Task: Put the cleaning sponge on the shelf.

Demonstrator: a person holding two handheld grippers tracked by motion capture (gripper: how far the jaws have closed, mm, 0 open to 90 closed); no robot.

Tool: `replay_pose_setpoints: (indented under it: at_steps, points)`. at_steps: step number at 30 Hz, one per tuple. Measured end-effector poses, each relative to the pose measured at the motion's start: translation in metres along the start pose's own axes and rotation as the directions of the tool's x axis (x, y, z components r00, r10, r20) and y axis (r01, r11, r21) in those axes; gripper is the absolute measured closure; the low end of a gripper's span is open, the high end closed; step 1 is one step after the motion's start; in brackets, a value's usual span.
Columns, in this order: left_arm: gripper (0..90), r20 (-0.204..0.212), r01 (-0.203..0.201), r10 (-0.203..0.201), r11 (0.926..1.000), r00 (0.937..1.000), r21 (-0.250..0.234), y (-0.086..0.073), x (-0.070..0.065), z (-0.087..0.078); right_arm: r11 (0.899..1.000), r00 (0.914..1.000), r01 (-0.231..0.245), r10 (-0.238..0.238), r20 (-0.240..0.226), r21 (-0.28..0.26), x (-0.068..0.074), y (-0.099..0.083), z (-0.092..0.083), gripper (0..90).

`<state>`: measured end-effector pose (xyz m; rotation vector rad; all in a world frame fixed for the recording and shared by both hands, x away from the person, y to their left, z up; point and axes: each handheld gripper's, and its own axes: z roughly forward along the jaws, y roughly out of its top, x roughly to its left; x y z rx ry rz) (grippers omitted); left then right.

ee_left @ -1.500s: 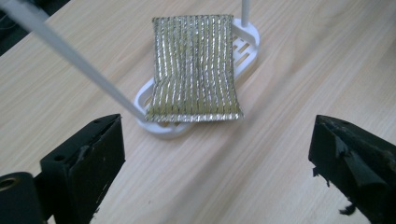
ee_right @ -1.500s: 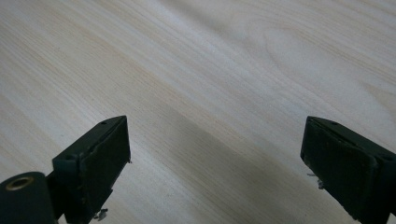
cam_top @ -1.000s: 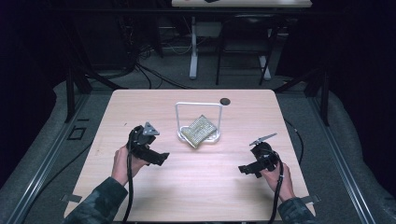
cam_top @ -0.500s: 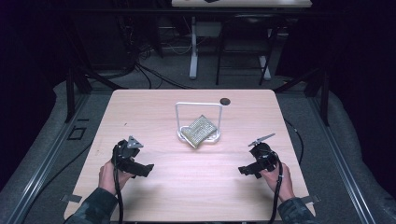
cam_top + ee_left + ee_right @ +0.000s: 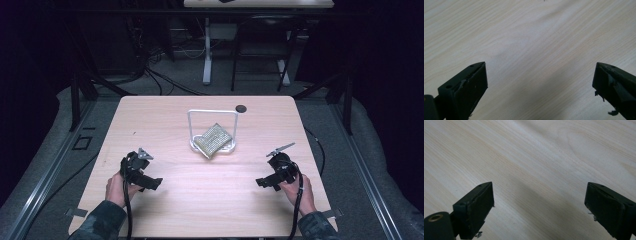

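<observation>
Left gripper (image 5: 151, 183): held in left hand (image 5: 117, 187), low, near front left; jaws spread wide, nothing between. Right gripper (image 5: 263, 182): held in right hand (image 5: 296, 187), near front right; jaws spread wide, nothing between. Forearms enter from bottom edge, sleeves dark. Grippers well apart.

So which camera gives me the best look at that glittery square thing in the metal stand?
The high view: the glittery square leans tilted inside the metal stand at mid-table, fully visible. Both gripper views look down past open jaws at bare wood, giving nothing of it.
</observation>
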<state>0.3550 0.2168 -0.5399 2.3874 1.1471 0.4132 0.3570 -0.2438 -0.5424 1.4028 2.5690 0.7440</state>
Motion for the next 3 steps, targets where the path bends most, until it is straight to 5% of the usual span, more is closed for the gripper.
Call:
replay_pose_setpoints:
  at_steps: [3]
  points:
    - [0.0, 0.002, 0.002, -0.002, 1.0, 1.0, 0.001, 0.0, -0.0002, 0.0, 1.0, 1.0, -0.003, 0.003, 0.0, 0.0, 0.0015, 0.0003, 0.0003, 8.3]
